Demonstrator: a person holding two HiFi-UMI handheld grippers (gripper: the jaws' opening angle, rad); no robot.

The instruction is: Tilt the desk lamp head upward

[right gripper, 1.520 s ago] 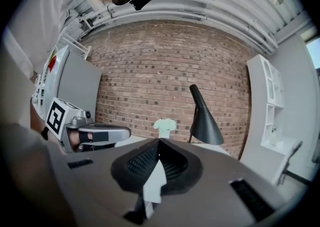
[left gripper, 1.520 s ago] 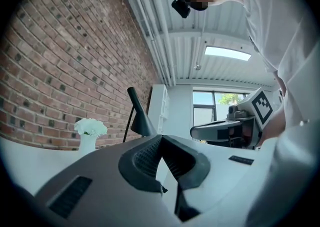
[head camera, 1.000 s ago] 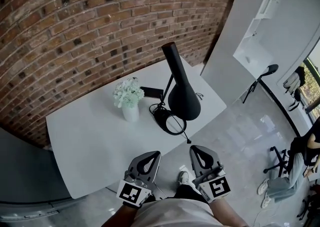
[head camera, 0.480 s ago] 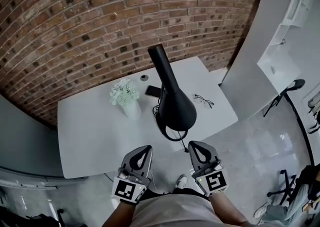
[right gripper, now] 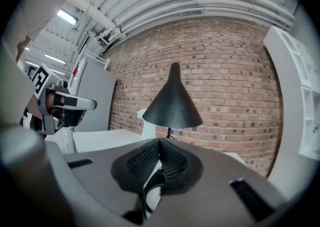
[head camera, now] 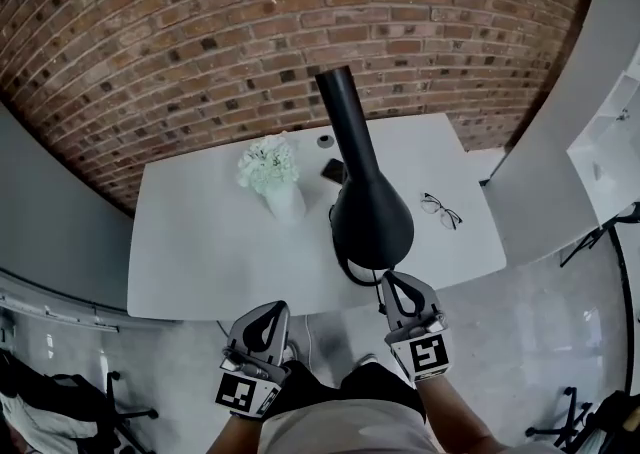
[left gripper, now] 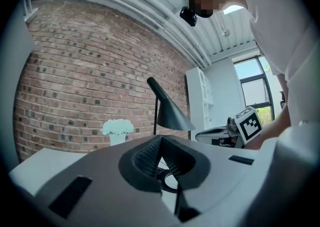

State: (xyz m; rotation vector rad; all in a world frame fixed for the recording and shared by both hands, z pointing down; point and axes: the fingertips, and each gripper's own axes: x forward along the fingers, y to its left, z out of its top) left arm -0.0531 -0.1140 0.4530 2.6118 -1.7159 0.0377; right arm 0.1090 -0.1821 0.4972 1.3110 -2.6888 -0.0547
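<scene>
A black desk lamp stands on the white table [head camera: 200,262]. Its long cone head [head camera: 368,204] points down over a ring-shaped base [head camera: 352,270]. My right gripper [head camera: 395,284] is shut on nothing, just in front of the base at the table's near edge, apart from the lamp. My left gripper [head camera: 268,312] is also shut and empty, lower left, off the table edge. In the left gripper view the lamp head [left gripper: 170,113] is far ahead past my left gripper [left gripper: 161,138]. In the right gripper view the lamp head [right gripper: 172,105] rises beyond my right gripper [right gripper: 160,142].
White flowers in a white vase [head camera: 274,174] stand left of the lamp. A dark phone [head camera: 333,170] lies behind it and glasses [head camera: 441,210] to its right. A brick wall [head camera: 250,32] backs the table. A white pillar [head camera: 560,172] stands right, chairs [head camera: 60,397] lower left.
The view has swung so the table sits more centred and square. Both grippers stay shut near my body; the right one now sits closer to the lamp base. The lamp head has not moved.
</scene>
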